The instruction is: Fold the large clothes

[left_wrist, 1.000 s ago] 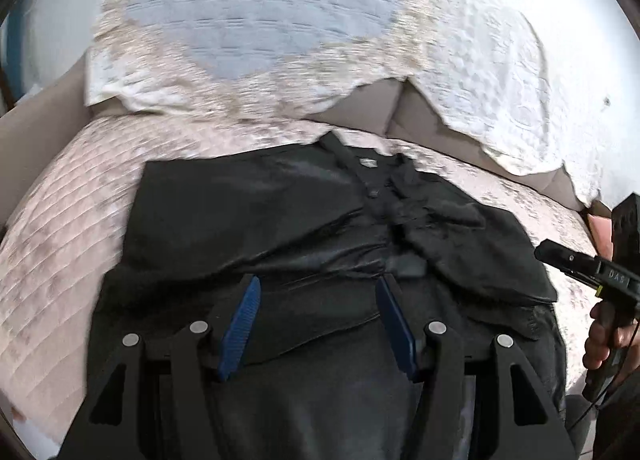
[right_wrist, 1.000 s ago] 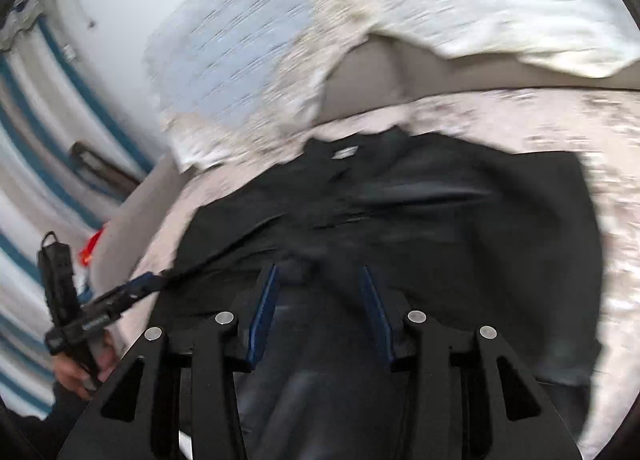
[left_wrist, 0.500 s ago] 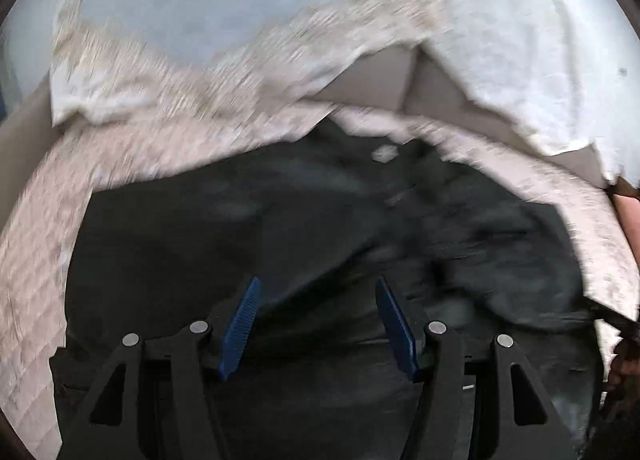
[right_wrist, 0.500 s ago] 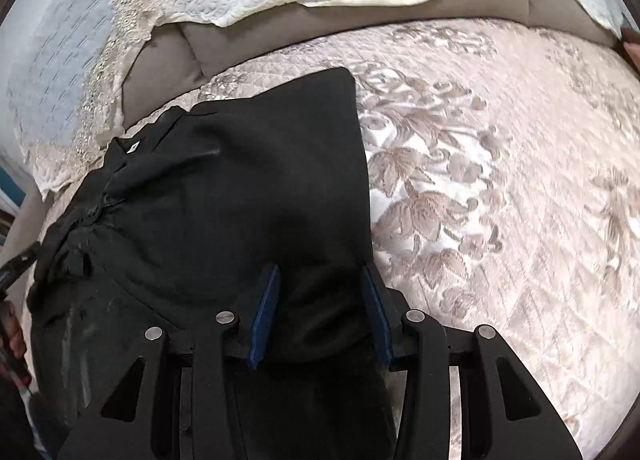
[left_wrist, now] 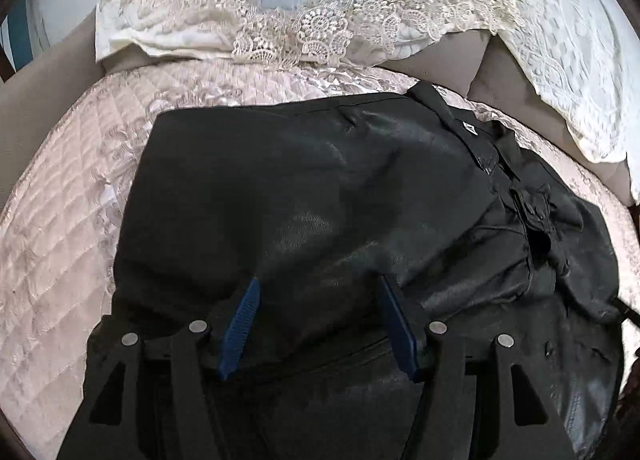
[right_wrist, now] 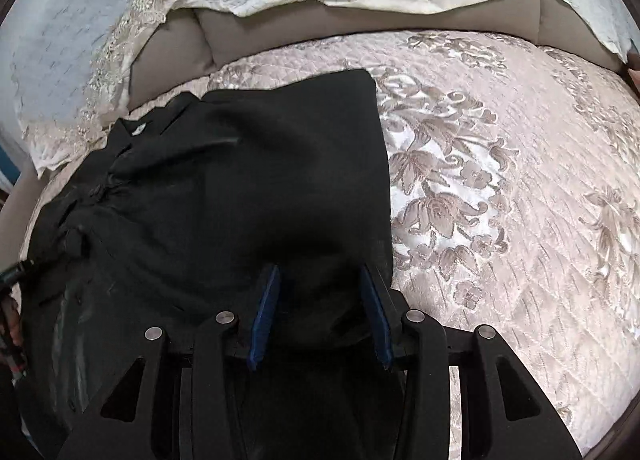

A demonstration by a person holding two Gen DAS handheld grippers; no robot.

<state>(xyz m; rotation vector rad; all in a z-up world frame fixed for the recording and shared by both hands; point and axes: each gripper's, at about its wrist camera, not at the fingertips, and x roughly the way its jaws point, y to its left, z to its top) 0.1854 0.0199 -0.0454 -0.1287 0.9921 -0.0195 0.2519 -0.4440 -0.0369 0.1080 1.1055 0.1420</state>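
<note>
A black shiny garment lies spread on a pale quilted bedspread, its collar with a small white label at the far side. My left gripper hangs close over the garment's near middle, jaws apart, and the blue pads do not press on the cloth. In the right wrist view the same garment fills the left half. My right gripper stands open just above its near right edge, where the flowered bedspread begins. The cloth between the pads looks loose.
White lace-edged covers drape over the grey-brown back cushions behind the garment. The tip of the other gripper pokes in at the edge of each view. Bare bedspread stretches to the right of the garment.
Both grippers have come down closer to the garment. The right one swung from its middle to its right edge, then held still. Neither jaw has visibly opened or shut.
</note>
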